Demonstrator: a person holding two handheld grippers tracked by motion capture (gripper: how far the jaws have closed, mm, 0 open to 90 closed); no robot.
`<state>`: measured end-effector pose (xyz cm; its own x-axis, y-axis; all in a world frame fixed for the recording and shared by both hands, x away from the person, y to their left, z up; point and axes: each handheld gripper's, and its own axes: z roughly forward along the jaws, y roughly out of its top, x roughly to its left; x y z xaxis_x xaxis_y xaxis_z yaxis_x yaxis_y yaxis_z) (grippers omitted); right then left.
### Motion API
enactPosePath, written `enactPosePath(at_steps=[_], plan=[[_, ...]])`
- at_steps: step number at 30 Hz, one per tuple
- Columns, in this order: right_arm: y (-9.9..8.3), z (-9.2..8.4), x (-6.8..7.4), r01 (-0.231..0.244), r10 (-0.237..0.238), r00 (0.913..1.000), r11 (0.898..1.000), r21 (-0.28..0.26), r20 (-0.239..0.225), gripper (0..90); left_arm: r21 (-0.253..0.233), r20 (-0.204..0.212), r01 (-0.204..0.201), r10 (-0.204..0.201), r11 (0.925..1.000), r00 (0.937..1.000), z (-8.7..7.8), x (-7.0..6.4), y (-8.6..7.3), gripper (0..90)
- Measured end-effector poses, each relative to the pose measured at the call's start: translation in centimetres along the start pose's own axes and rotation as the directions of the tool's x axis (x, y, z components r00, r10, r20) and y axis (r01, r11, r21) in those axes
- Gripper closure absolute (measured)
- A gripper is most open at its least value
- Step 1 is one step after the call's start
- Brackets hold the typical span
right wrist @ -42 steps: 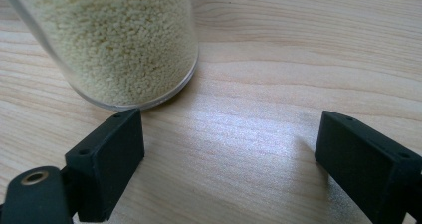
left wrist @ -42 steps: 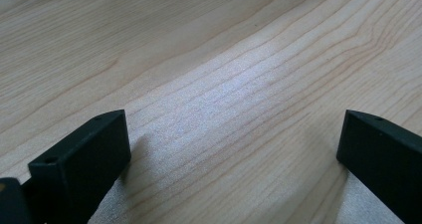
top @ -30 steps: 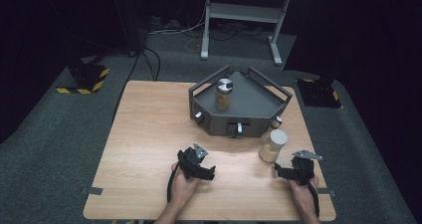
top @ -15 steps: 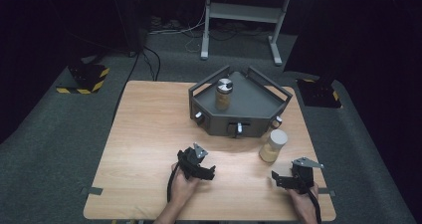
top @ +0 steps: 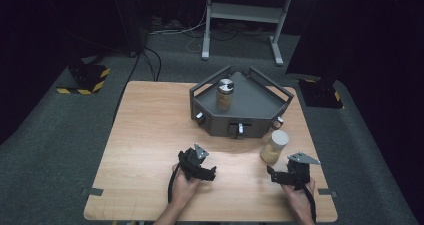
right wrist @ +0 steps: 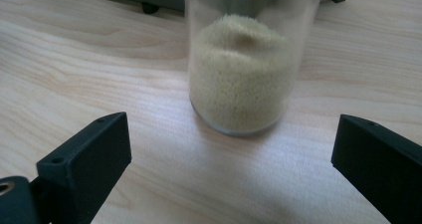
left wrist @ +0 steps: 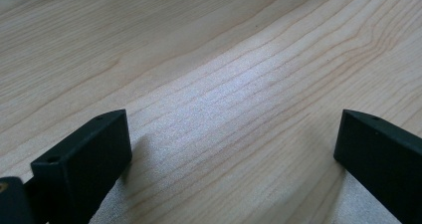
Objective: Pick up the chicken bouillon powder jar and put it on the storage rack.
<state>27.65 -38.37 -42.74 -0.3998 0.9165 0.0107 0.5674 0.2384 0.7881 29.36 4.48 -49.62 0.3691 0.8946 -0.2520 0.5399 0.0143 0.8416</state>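
Plainly unlabelled grain jar point(right wrist: 241, 69) ahead of gaping right claw point(right wrist: 231, 154), left claw point(left wrist: 231, 154) gaping, empty

We've got a light wood table point(top: 150, 135) here, with a grey angular tray point(top: 260, 107) and a jar of pale grains point(top: 274, 147) sitting straight on it.

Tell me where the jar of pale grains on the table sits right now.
In the high view the jar of pale grains stands upright on the table, right side, just in front of the grey tray and ahead of the open right tongs.
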Motion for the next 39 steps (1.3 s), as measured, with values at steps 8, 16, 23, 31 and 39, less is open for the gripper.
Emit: enactPosePath(at_steps=[8, 16, 23, 31, 39], plan=[[1.8, 0.8, 0.0, -0.001, 0.001, 1.0, 1.0, -0.017, 0.007, 3.5, 0.0, 0.0, 0.0, 0.0, 1.0, 1.0, 0.0, 0.0, 0.0, 1.5], [3.7, 1.9, -0.3, -0.008, 0.009, 0.9997, 1.0, -0.03, 0.021, 6.6, -0.001, -0.001, 0.0, 0.0, 1.0, 1.0, 0.0, 0.0, 0.0, 1.7], [4.3, 2.9, -0.7, -0.022, 0.023, 0.9997, 0.999, -0.028, 0.011, 8.7, -0.002, -0.002, 0.0, 0.0, 1.0, 1.0, 0.0, 0.0, 0.0, 1.7], [4.3, 3.5, -0.7, -0.025, 0.026, 0.9997, 0.999, -0.044, 0.0, 14.9, -0.002, -0.002, 0.001, -0.001, 1.0, 1.0, 0.0, 0.0, 0.0, 1.7], [4.2, 3.6, -0.6, -0.011, 0.011, 0.9999, 0.998, -0.064, -0.001, 28.7, -0.002, -0.002, 0.001, -0.001, 1.0, 1.0, 0.0, 0.0, 0.0, 1.7]])
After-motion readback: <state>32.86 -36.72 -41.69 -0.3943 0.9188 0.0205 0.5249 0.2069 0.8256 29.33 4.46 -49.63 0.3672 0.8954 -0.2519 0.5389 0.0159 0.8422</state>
